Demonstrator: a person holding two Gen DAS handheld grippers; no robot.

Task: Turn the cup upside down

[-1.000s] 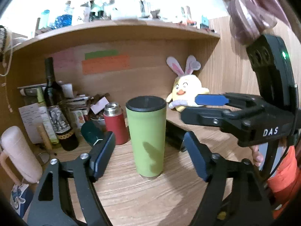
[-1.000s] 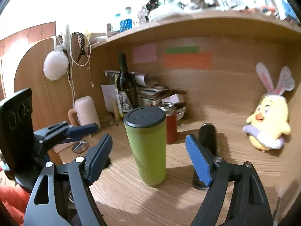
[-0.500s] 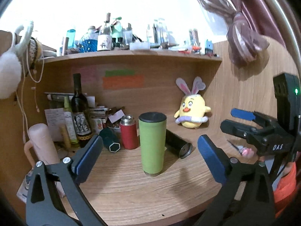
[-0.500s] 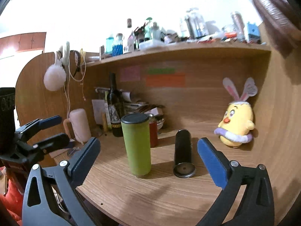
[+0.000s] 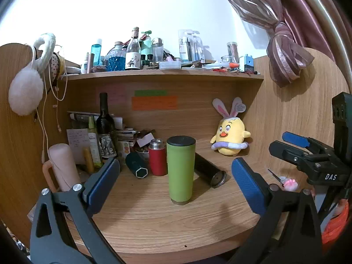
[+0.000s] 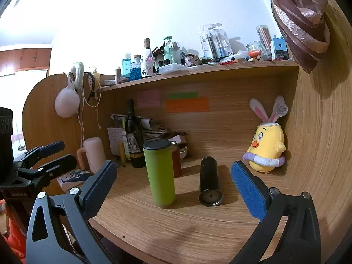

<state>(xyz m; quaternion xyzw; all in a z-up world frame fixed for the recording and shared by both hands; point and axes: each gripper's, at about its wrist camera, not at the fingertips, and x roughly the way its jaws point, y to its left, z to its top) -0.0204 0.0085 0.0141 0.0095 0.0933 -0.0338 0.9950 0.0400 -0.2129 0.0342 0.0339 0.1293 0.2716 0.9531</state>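
Observation:
A tall green cup (image 5: 180,169) with a black end on top stands upright on the wooden desk (image 5: 154,224); it also shows in the right wrist view (image 6: 160,173). My left gripper (image 5: 176,181) is open and empty, well back from the cup near the desk's front edge. My right gripper (image 6: 173,181) is open and empty, also back from the cup. The right gripper shows at the right of the left wrist view (image 5: 308,154), and the left gripper at the left of the right wrist view (image 6: 41,160).
A black tumbler (image 6: 210,181) lies on its side right of the cup. Behind stand a red flask (image 5: 157,157), a dark green cup lying down (image 5: 136,165), a wine bottle (image 5: 105,127), a pink jug (image 5: 63,168) and a yellow plush chick (image 5: 230,138). A cluttered shelf (image 5: 165,73) overhangs.
Both grippers have pulled back and away from the green cup, which now looks smaller and farther. The cup has stayed upright in place. Both grippers stay open.

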